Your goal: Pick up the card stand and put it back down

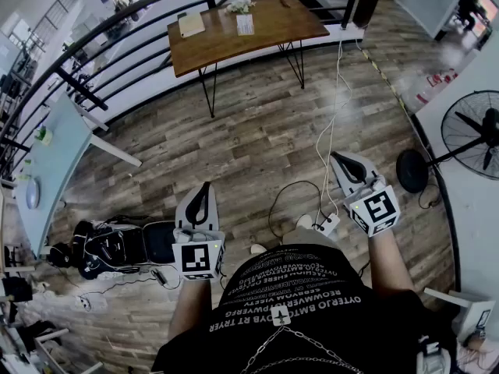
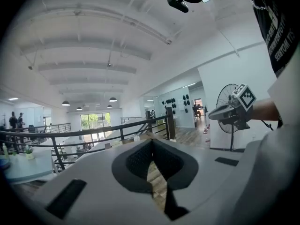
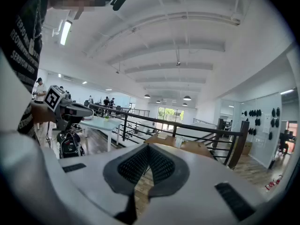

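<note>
The card stand (image 1: 245, 24), a small white upright card, is on the brown wooden table (image 1: 273, 29) far ahead by the railing, beside a small plant (image 1: 238, 6) and a pale pad (image 1: 191, 24). In the right gripper view the card stand (image 3: 179, 142) shows small beyond the jaws. My left gripper (image 1: 204, 185) is held level over the floor, well short of the table, shut with nothing in it. My right gripper (image 1: 341, 156) is likewise shut and holds nothing. In each gripper's own view the left gripper (image 2: 151, 142) and the right gripper (image 3: 147, 146) have their tips together.
A black railing (image 1: 148, 22) runs behind the table. A standing fan (image 1: 472, 135) is at the right. White cables and a power strip (image 1: 327, 224) lie on the wood floor. Black bags (image 1: 109, 248) sit at the left by a light blue table (image 1: 54, 154).
</note>
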